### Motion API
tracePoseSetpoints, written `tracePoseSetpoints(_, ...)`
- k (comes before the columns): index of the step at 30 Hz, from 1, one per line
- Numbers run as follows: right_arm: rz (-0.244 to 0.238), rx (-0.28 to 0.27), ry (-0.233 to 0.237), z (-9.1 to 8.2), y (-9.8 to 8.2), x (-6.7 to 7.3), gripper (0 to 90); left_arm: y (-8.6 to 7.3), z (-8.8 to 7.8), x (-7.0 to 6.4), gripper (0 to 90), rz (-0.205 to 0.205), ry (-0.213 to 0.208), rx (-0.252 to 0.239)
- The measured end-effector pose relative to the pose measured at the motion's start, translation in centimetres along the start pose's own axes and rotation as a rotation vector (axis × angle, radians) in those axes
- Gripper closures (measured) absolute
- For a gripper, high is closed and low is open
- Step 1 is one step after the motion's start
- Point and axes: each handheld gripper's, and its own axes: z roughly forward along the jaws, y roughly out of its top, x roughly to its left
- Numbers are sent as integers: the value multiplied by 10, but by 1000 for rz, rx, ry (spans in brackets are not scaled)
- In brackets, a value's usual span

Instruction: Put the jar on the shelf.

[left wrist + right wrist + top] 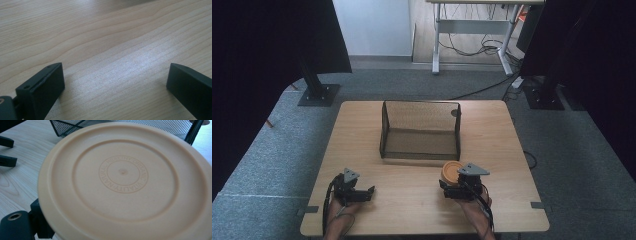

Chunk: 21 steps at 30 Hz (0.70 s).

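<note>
The right hand-held gripper (460, 186) pinches a stiff, probably light, smooth tan lid (125, 182), best held at its rim; the left hand-held gripper (113, 85) stands spread.

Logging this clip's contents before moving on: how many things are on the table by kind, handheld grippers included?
Black wire mesh basket: 1
Tan round lid or dish, embossed text at its centre, at the right gripper: 1
Handheld grippers, counting the left gripper, jaws apart over bare wood: 2
Total: 4
</note>
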Motion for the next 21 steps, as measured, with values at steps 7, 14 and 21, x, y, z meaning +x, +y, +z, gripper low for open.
tracePoseSetpoints(7,-4,4,-4,3,4,0,92,0,0,0,13,0,-1,0)
tracePoseSetpoints(14,-4,7,-6,6,8,0,92,0,0,0,13,1,-1,0)
tracePoseSetpoints(21,-7,8,-9,9,12,0,92,0,0,0,13,1,-1,0)
